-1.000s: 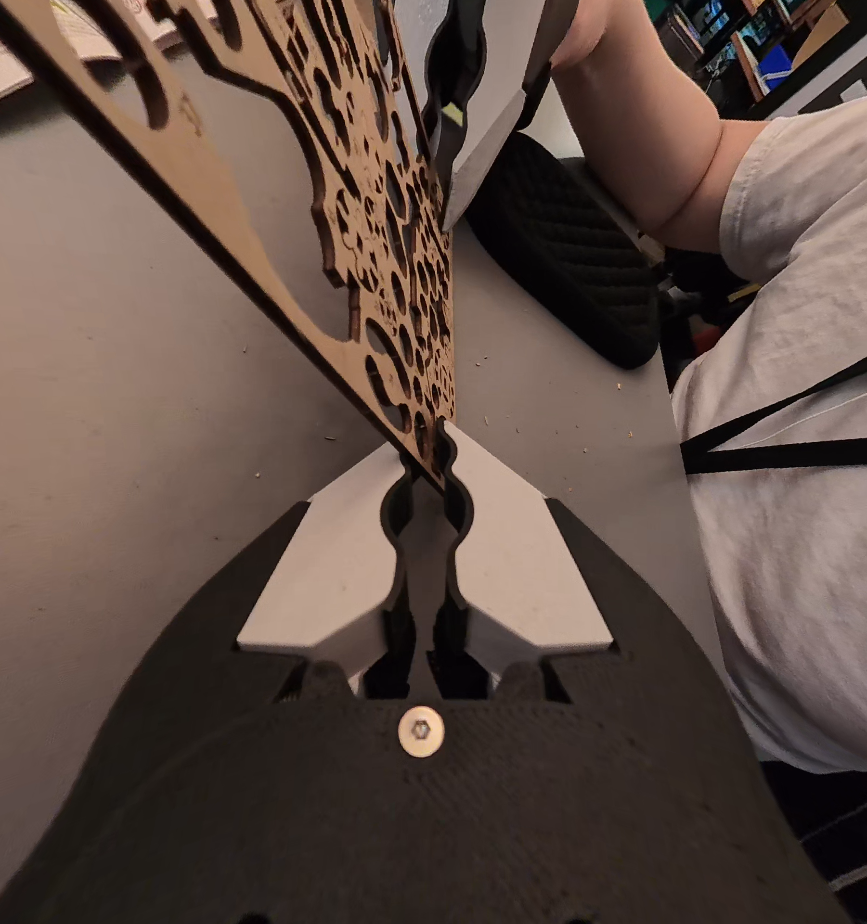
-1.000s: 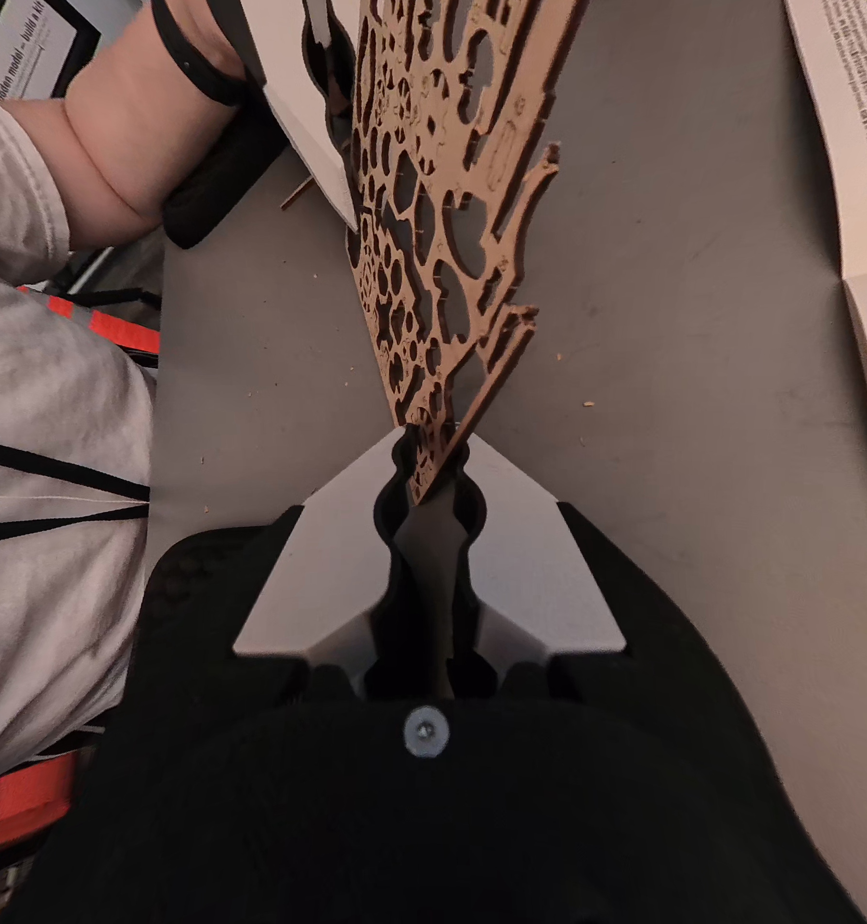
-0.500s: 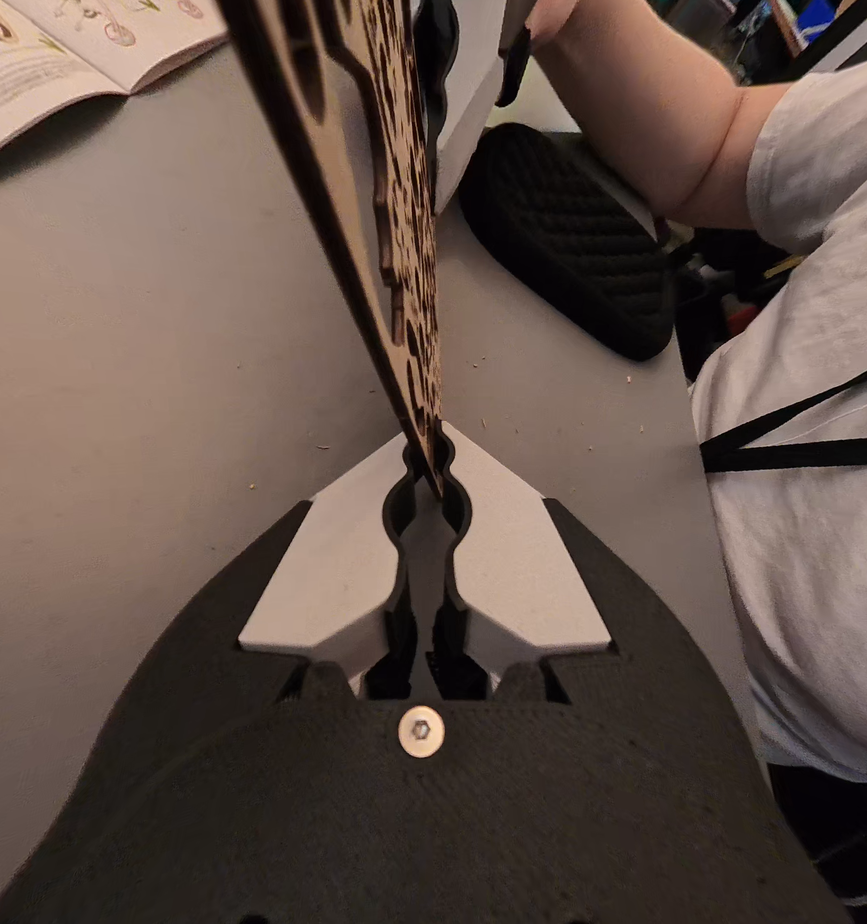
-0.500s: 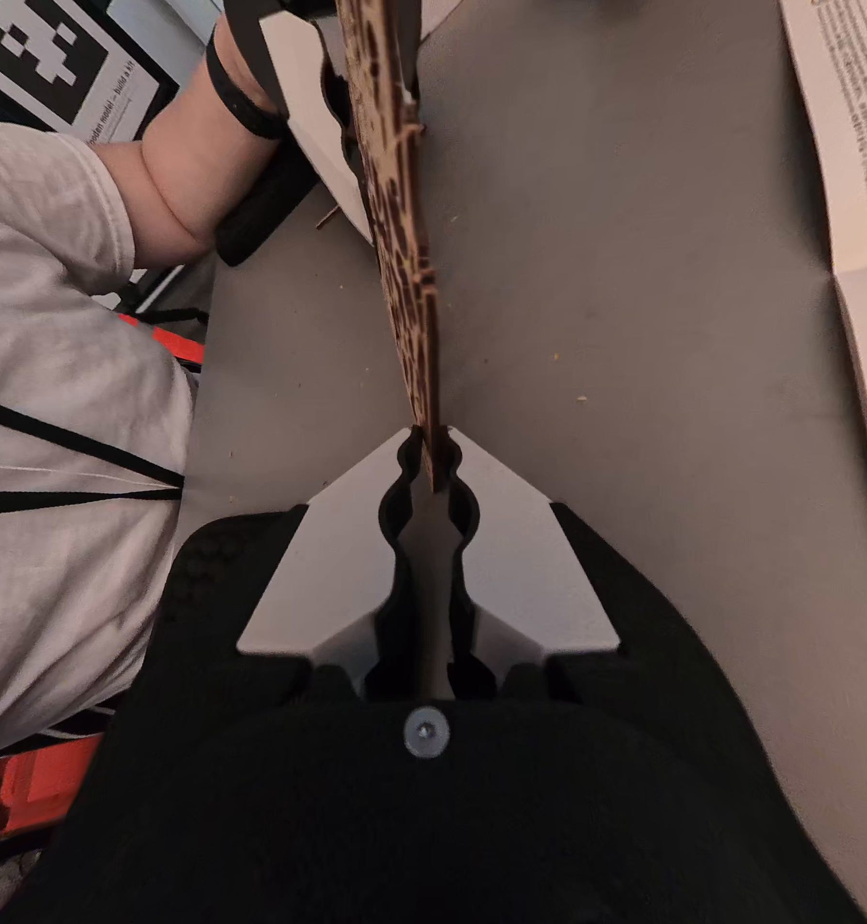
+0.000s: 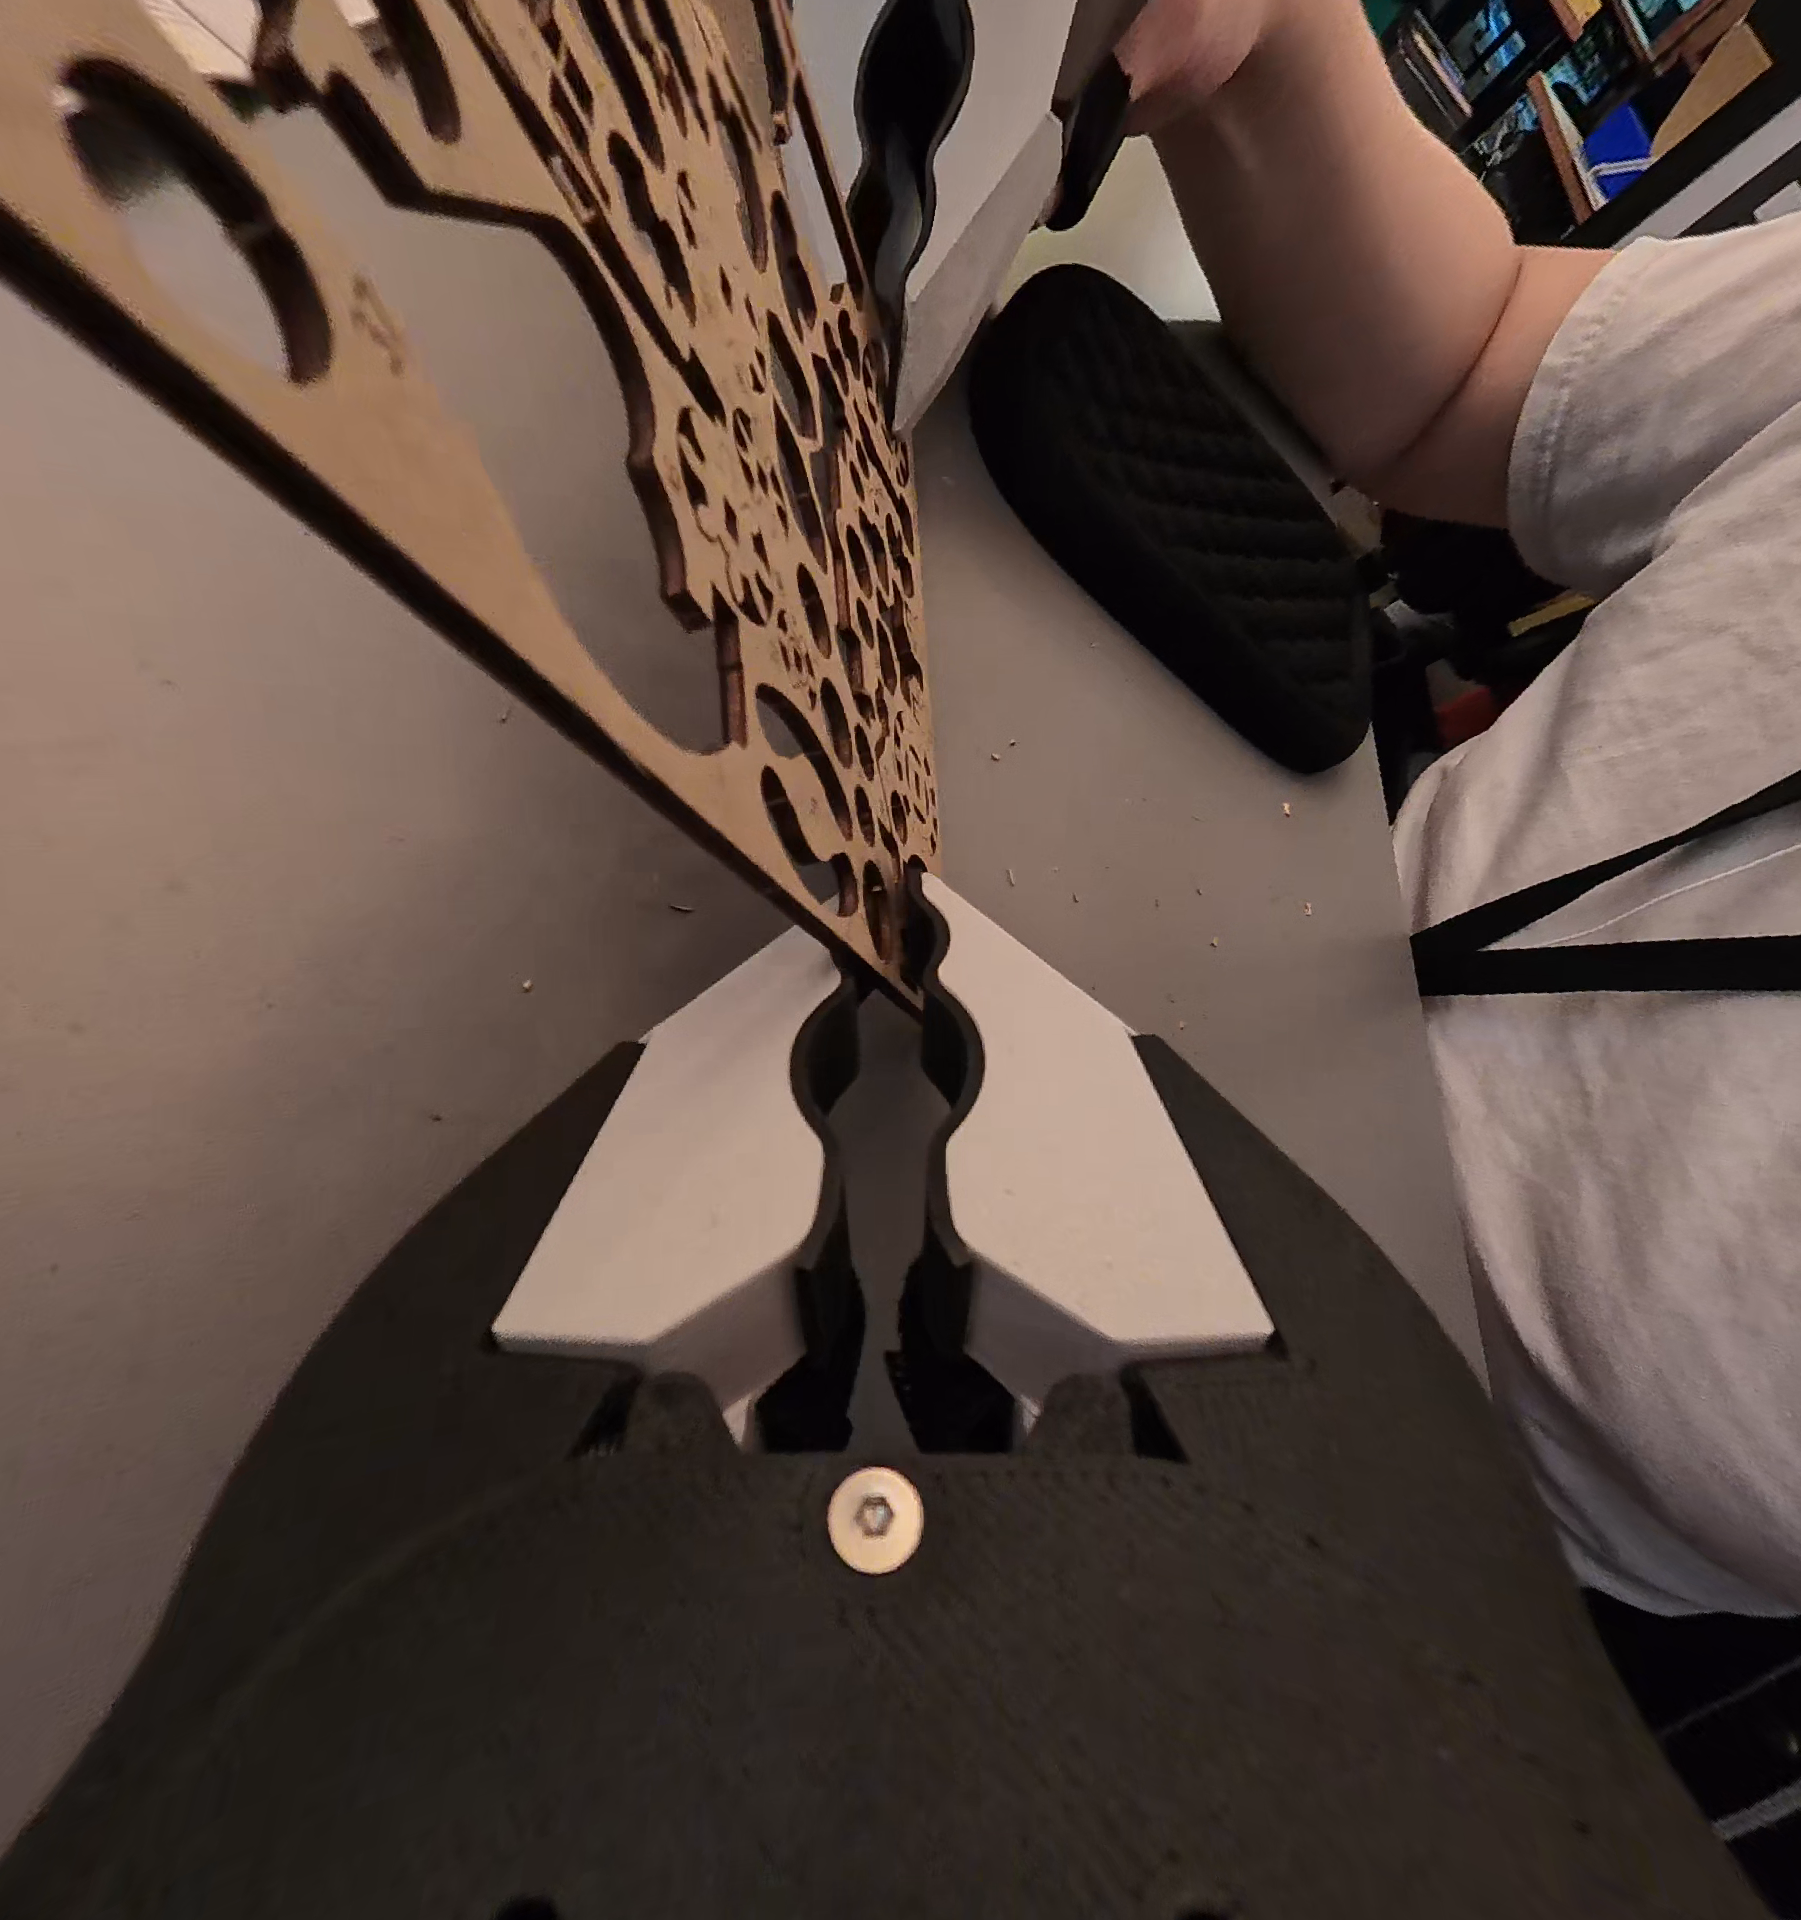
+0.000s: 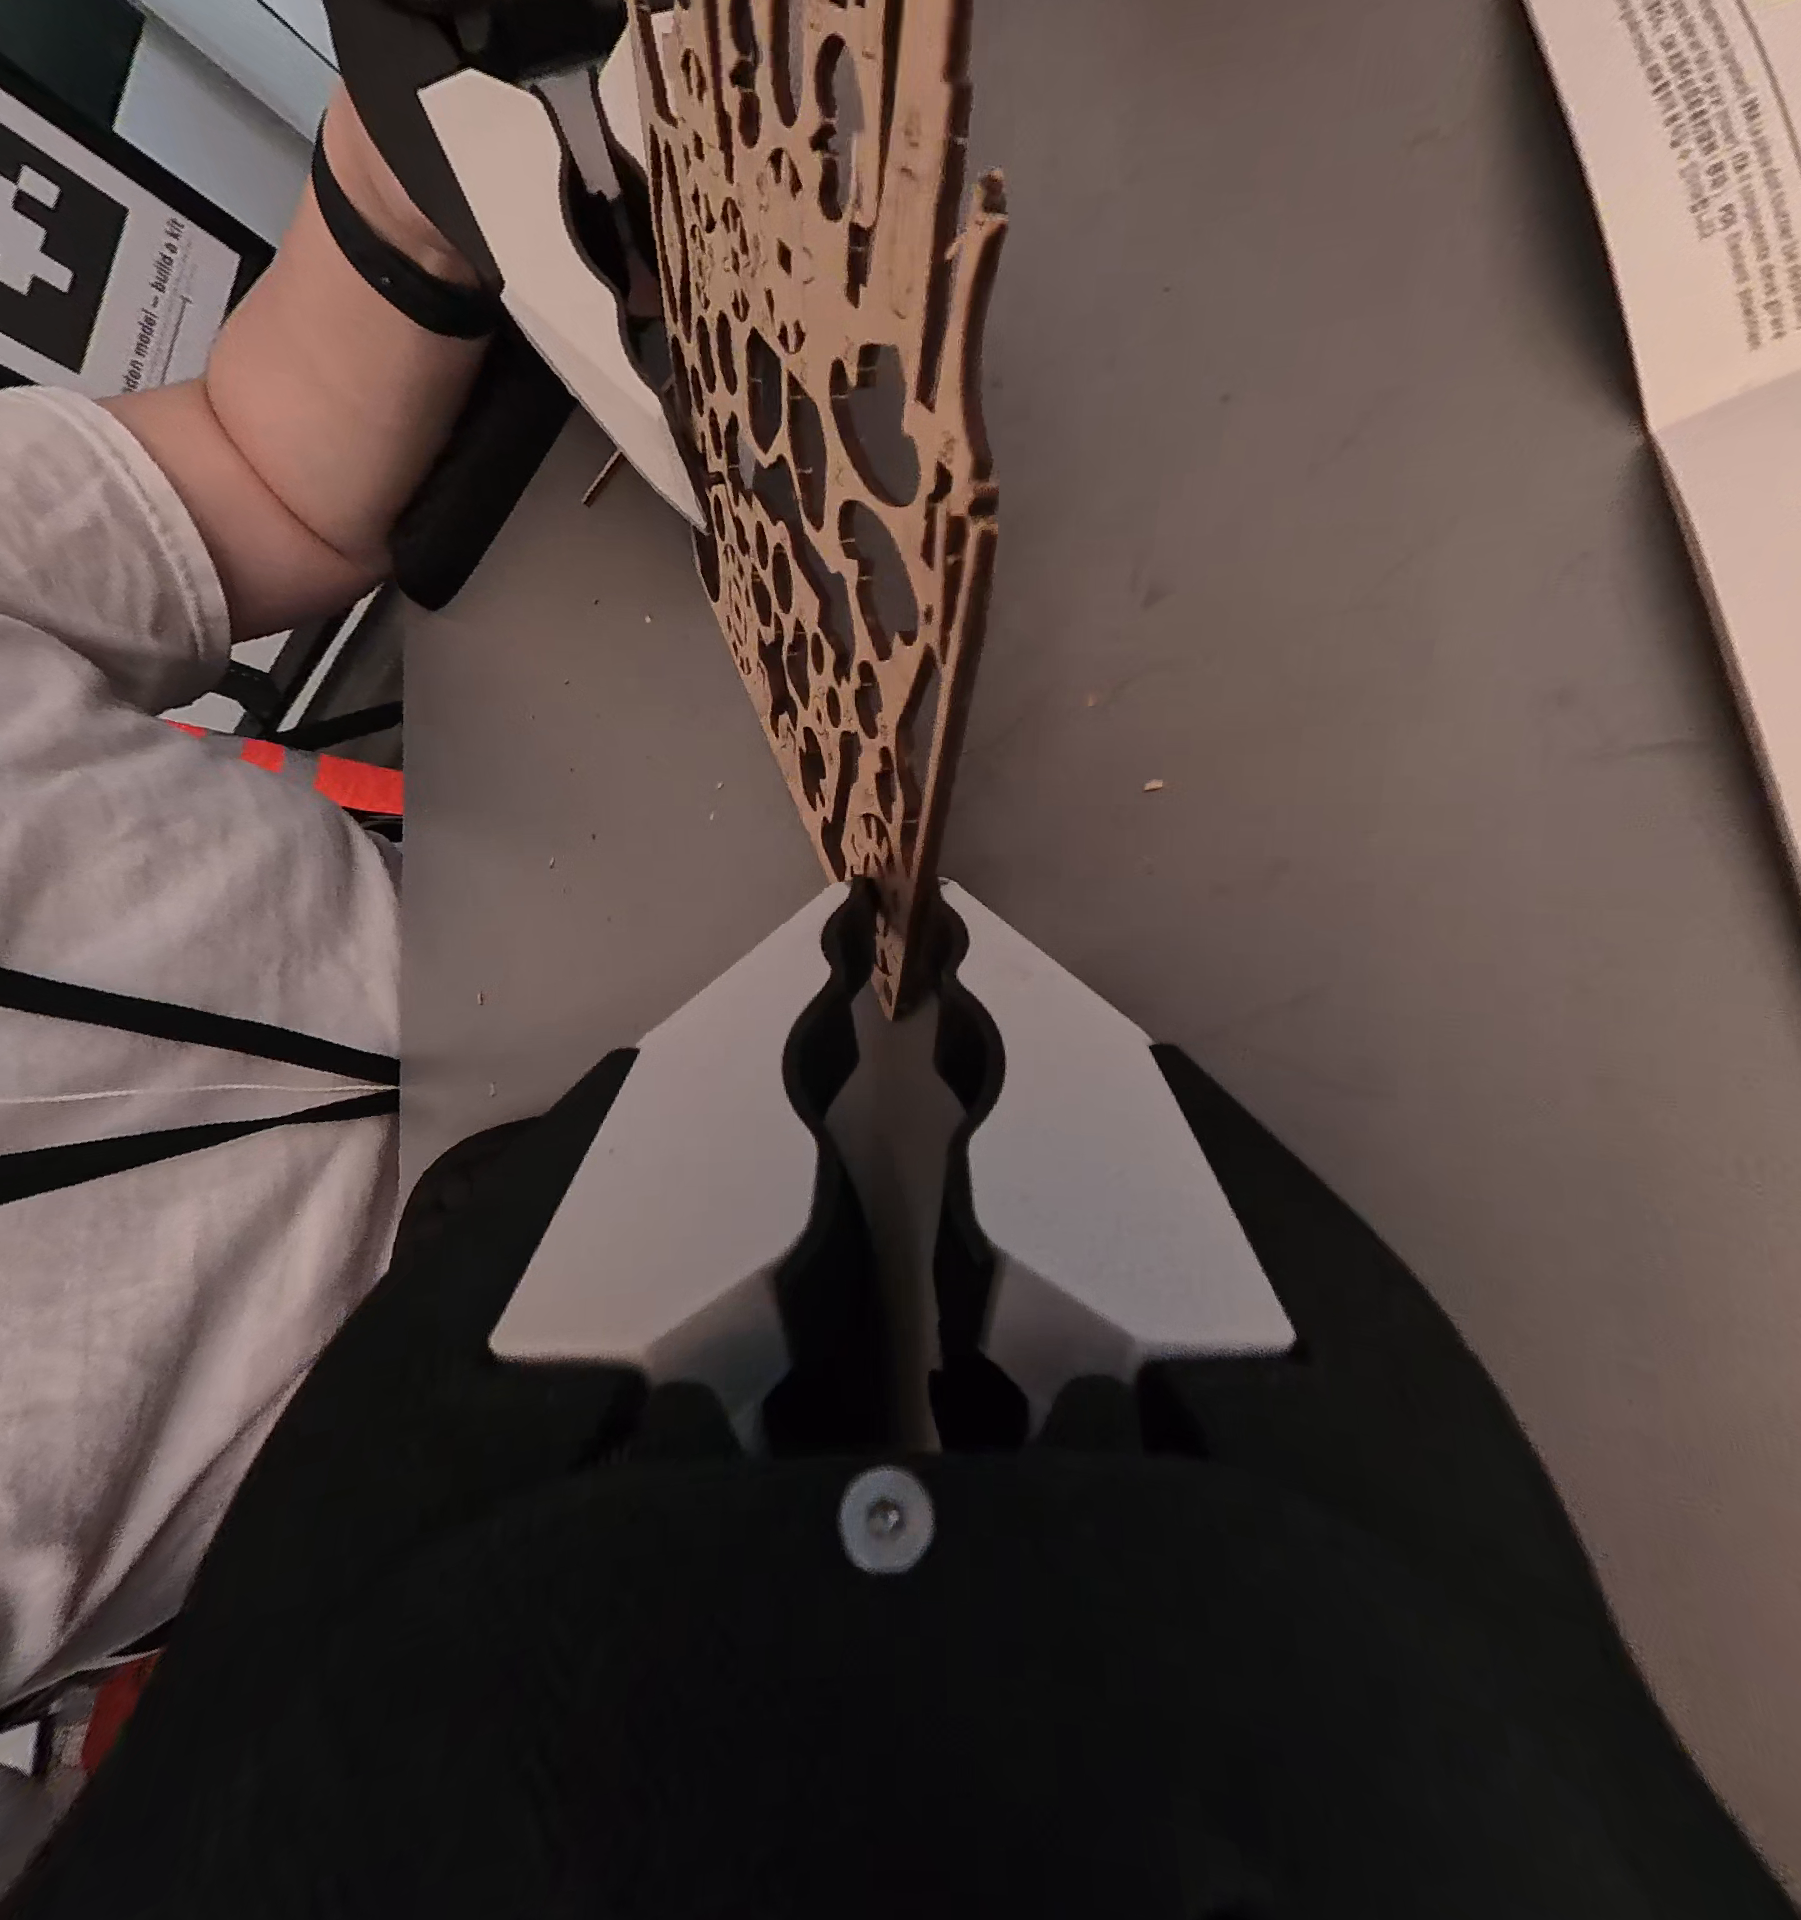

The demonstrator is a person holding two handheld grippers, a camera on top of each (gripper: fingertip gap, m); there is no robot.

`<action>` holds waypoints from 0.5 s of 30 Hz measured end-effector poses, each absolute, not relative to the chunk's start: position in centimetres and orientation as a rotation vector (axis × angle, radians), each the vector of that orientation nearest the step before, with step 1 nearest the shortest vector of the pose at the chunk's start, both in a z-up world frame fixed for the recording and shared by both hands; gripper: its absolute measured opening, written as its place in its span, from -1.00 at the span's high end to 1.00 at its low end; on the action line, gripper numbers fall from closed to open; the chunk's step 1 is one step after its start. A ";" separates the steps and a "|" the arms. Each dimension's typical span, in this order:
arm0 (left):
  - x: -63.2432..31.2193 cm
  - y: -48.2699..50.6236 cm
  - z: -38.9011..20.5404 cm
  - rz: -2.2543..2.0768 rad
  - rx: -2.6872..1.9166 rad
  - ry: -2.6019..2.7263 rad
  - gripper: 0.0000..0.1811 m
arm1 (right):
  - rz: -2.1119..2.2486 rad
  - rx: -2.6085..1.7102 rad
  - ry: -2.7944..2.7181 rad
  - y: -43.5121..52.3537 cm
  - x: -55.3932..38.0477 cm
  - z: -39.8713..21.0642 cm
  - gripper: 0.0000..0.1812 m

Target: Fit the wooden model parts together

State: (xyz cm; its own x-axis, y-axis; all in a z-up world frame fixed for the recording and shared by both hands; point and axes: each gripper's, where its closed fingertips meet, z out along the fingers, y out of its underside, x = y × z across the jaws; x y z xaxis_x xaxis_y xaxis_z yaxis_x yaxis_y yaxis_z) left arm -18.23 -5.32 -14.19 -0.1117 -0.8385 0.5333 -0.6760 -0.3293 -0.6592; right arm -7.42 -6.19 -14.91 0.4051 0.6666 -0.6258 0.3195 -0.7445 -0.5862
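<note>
A thin laser-cut wooden sheet [image 5: 460, 436], full of cut-out part shapes and empty holes, is held in the air above the grey table [image 5: 200, 831]. My left gripper [image 5: 901, 935] is shut on one corner of the sheet. My right gripper [image 6: 901, 935] is shut on the opposite corner of the same sheet [image 6: 834, 468]. In the left wrist view the right gripper [image 5: 917, 343] shows at the top, touching the sheet's far edge. In the right wrist view the left gripper [image 6: 647, 416] shows at the upper left against the sheet. The sheet stands tilted, its face partly turned to each camera.
An open instruction booklet [image 6: 1706, 312] lies on the table at the right. A person in a white shirt [image 5: 1654, 1039] sits at the table's edge, arms reaching in. A black padded rest [image 5: 1166, 499] lies near the edge. Small wood crumbs [image 5: 1083, 873] dot the table.
The sheet has swung from edge-on half a second ago back to a tilted pose showing its face, much as one second ago. Both grippers stayed shut on it.
</note>
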 end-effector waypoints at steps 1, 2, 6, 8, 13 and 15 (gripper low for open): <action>-18.2 -5.4 -14.2 -1.424 -1.969 1.711 0.97 | 1.257 -2.293 -0.857 -6.2 -7.4 -14.9 0.91; -18.3 -5.4 -14.2 -1.426 -1.968 1.715 0.97 | 1.236 -2.294 -0.865 -6.1 -7.4 -14.9 0.91; -18.2 -5.4 -14.3 -1.431 -1.978 1.707 0.97 | 1.146 -2.289 -0.900 -5.9 -7.3 -15.1 0.89; -18.2 -5.5 -14.2 -1.433 -1.968 1.708 0.98 | 1.119 -2.267 -0.932 -5.9 -7.2 -15.0 0.89; -18.2 -5.8 -13.9 -1.409 -1.942 1.734 0.99 | 1.186 -2.230 -0.907 -6.0 -7.2 -14.6 0.91; -18.2 -5.8 -13.9 -1.395 -1.941 1.737 0.99 | 1.285 -2.227 -0.852 -5.9 -7.3 -14.5 0.92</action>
State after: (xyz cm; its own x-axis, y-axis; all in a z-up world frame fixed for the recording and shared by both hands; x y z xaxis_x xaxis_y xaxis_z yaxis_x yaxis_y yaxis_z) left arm -18.19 -5.75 -13.87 -0.1270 -0.8533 0.5057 -0.6777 -0.2976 -0.6724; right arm -7.31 -5.86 -14.49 0.3820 0.6925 -0.6120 0.2942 -0.7189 -0.6298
